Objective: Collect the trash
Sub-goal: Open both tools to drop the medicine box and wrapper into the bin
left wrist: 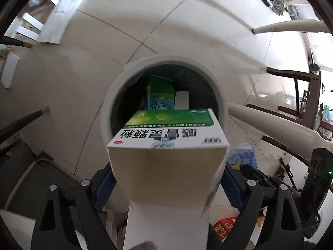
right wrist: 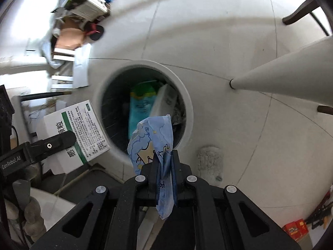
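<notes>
Both hands hold trash above the white bin (left wrist: 218,95) on the floor. Left gripper (left wrist: 166,179) fingers, spread wide, grasp the medicine box (left wrist: 166,137), long axis toward the opening; right gripper (right wrist: 165,164) fingers, clenched, pinch the blue wrapper (right wrist: 154,137) over the near rim.

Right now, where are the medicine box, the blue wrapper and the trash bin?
medicine box (left wrist: 166,129): left wrist view, on its printed top face.
blue wrapper (right wrist: 155,134): right wrist view, on the crumpled part above the jaws.
trash bin (right wrist: 187,95): right wrist view, on its white rim, right side.
</notes>
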Demonstrator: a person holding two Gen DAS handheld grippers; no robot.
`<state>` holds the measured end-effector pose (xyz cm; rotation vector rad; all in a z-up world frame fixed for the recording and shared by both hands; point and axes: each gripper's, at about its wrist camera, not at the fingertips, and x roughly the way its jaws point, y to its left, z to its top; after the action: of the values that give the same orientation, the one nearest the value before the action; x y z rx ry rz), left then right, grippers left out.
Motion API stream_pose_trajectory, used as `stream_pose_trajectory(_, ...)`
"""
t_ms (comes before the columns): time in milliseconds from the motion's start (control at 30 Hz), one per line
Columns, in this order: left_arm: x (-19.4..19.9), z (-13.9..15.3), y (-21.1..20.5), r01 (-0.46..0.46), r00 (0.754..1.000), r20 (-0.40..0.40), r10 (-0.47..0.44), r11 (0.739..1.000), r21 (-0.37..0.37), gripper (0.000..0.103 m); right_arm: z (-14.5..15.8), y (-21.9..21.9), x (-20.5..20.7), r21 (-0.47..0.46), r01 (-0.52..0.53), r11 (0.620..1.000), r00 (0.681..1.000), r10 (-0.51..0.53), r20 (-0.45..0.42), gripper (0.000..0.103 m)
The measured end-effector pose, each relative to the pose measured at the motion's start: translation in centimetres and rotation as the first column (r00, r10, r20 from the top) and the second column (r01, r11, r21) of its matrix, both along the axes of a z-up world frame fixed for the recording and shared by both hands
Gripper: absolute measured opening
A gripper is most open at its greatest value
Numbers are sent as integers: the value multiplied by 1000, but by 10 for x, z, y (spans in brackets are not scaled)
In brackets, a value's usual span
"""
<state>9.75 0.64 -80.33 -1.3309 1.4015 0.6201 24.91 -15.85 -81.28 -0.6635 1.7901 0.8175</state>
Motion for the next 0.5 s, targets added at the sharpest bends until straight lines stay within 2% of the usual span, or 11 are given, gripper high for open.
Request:
stream_pose_trajectory(67, 2, -12, 1, -6, 1000, 0, 6, 1000, -12, 91, -27, 4, -2, -17, -1, 1000, 1000, 1, 5, 9)
stream_pose_trajectory(233, 2, -18, 1, 12, 1000, -28, -12, 1000, 8, 93, -57, 20, -7, -8, 0, 1000, 1000, 0, -9, 10)
stream_pose_trajectory(267, 1, -13, 2, 9, 1000, -30, -8, 1000, 15, 93, -60, 23, -7, -12, 5, 1000, 1000, -5, -11, 15)
stream_pose_trajectory(333, -1, -4, 1, 2, 999, -40, 0, 999, 47, 93, -63, 26, -7, -11, 5, 1000, 1000, -5, -10, 36)
stream_pose_trajectory(367, -5, 3, 1, -1, 999, -46, 4, 998, 62, 93, -60, 28, -7, -2, 3, 1000, 1000, -3, -2, 51)
stream_pose_trajectory(433, -13, 20, -1, 4, 997, -75, 5, 993, 115, 93, -50, 31, -7, 3, -15, 1000, 999, 15, 31, 53)
stream_pose_trajectory(500, -15, 37, -5, 18, 994, -112, 0, 986, 167, 93, -40, 33, -9, 1, -30, 1000, 998, 30, 51, 65)
